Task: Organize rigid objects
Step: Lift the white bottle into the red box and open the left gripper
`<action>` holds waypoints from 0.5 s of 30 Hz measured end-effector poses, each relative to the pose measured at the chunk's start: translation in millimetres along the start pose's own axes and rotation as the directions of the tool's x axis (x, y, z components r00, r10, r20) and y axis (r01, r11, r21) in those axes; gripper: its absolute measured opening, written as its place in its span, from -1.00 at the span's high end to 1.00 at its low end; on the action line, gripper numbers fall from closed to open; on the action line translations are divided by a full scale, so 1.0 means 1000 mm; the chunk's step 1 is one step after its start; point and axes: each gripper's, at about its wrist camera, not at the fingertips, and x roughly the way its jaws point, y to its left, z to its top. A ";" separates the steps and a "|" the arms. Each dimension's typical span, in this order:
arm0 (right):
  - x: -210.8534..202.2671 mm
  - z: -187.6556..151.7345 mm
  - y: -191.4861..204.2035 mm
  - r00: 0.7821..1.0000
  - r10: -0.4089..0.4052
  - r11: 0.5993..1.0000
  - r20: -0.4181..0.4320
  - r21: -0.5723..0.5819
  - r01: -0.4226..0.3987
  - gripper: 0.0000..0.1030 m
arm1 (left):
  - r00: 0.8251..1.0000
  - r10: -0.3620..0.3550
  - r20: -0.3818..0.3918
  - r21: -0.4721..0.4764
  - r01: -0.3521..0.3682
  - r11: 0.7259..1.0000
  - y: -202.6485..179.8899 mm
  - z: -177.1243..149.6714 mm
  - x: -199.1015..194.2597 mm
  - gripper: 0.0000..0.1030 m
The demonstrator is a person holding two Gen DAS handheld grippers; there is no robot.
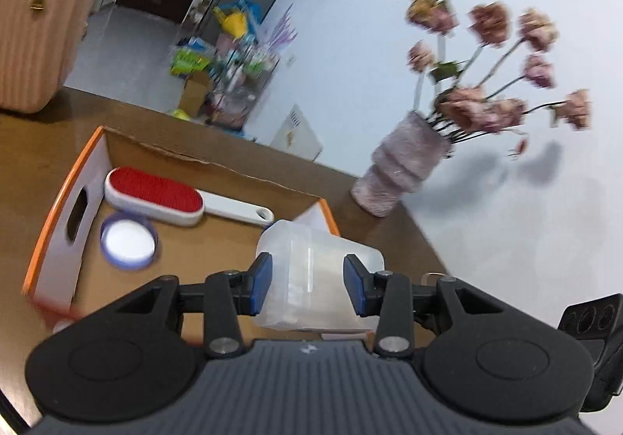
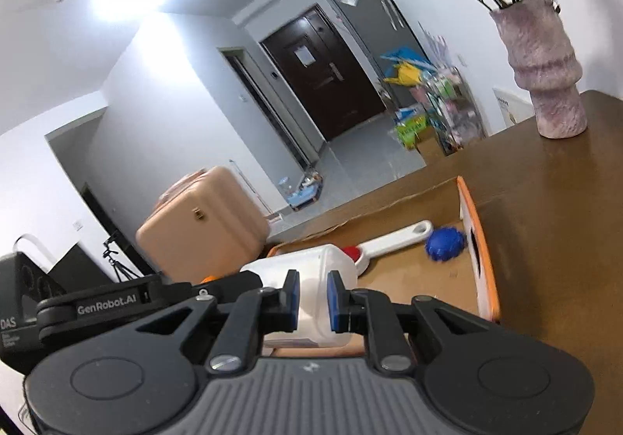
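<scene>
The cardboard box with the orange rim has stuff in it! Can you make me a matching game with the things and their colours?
Things:
1. lint brush pad
2. spiky ball
3. plastic container held in the left gripper
4. ribbed suitcase

Colours:
A. see-through white
B. peach pink
C. red
D. blue

Pairs: 1-C, 2-D, 3-A, 4-B. The brush and the ball lie in the cardboard box; the suitcase stands outside it.
</scene>
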 end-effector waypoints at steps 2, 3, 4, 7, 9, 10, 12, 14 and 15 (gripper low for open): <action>0.022 0.019 -0.013 1.000 -0.011 1.000 -0.018 0.026 0.011 0.71 | 0.999 0.030 -0.020 0.021 -0.029 0.999 0.000 0.017 0.023 0.23; 0.035 0.027 -0.019 0.999 -0.019 0.999 -0.028 0.026 0.020 0.71 | 0.998 0.051 -0.030 0.016 -0.051 0.999 0.002 0.022 0.035 0.23; 0.047 0.033 -0.024 0.999 -0.023 0.999 -0.040 0.033 0.025 0.71 | 0.996 0.075 -0.038 0.004 -0.075 0.997 0.004 0.025 0.048 0.23; 0.085 0.046 -0.040 0.994 -0.059 0.998 -0.089 0.033 0.062 0.71 | 0.989 0.135 -0.064 -0.042 -0.138 0.990 0.016 0.023 0.085 0.19; 0.110 0.047 -0.050 0.986 -0.099 0.995 -0.137 0.011 0.101 0.71 | 0.979 0.177 -0.103 -0.059 -0.183 0.981 0.026 0.019 0.108 0.19; 0.121 0.045 -0.056 0.980 -0.111 0.994 -0.163 -0.006 0.111 0.71 | 0.974 0.191 -0.123 -0.079 -0.201 0.976 0.031 0.018 0.118 0.20; 0.137 0.039 -0.071 0.973 -0.123 0.992 -0.194 0.001 0.126 0.72 | 0.965 0.221 -0.140 -0.086 -0.234 0.969 0.035 0.014 0.135 0.23; 0.150 0.035 -0.080 0.966 -0.148 0.989 -0.214 -0.006 0.150 0.72 | 0.952 0.274 -0.138 -0.062 -0.284 0.957 0.033 0.011 0.149 0.26; 0.155 0.032 -0.081 0.961 -0.162 0.987 -0.226 -0.013 0.163 0.75 | 0.946 0.292 -0.137 -0.054 -0.302 0.952 0.033 0.010 0.153 0.27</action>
